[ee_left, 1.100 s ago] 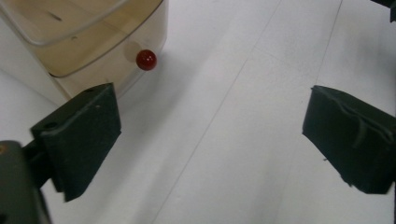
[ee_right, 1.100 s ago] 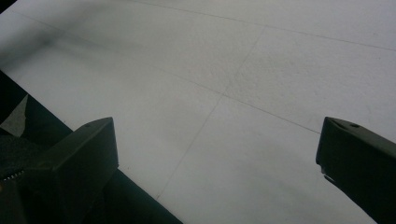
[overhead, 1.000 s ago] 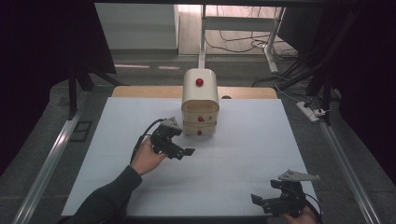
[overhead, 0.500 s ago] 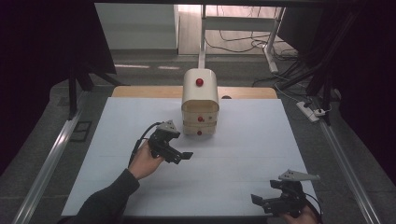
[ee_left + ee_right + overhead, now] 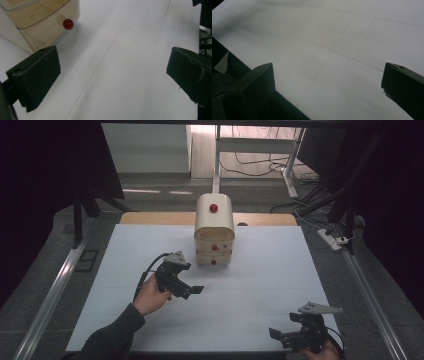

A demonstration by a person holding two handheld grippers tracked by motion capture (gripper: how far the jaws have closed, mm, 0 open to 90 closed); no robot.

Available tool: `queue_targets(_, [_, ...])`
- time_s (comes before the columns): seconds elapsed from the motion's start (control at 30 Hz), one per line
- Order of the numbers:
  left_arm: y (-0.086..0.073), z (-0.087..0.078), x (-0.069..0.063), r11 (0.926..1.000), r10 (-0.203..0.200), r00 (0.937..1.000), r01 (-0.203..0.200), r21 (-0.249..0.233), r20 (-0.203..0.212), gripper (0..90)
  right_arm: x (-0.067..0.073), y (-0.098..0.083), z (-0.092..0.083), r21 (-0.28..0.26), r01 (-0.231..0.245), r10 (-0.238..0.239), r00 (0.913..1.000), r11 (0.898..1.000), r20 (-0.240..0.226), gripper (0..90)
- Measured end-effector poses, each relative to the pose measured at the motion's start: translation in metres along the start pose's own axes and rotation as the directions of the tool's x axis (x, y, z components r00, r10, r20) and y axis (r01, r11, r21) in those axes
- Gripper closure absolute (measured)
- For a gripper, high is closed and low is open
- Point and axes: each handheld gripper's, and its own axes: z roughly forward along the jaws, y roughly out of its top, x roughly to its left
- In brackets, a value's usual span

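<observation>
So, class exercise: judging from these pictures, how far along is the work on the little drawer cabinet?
Done: nothing that shows. The cabinet stands at the far middle of the table, both drawers flush.
In hand: the left gripper hovers open in front of the cabinet, holding nothing; its own view shows the bottom drawer's red knob.
Left: probably gripping a knob and pulling. The right gripper waits open at the near edge.

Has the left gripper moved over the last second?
Yes. In the high view the left gripper has drawn back toward the person and away from the small drawer cabinet, which has stayed put.
</observation>
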Motion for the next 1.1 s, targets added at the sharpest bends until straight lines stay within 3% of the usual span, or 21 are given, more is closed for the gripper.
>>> queue_targets(0.37, [-0.008, -0.011, -0.002, 0.9992, -0.007, 0.9997, 0.008, -0.039, 0.024, 0.0, 0.001, 0.000, 0.000, 0.001, 0.012, -0.012, 0.9999, 1.000, -0.003, 0.0])
queue_targets(1.1, [-0.025, -0.031, -0.010, 0.9990, -0.011, 0.9997, 0.012, -0.044, 0.023, 0.0, 0.001, 0.000, 0.001, 0.010, 0.010, -0.010, 0.9999, 1.000, -0.010, 0.0])
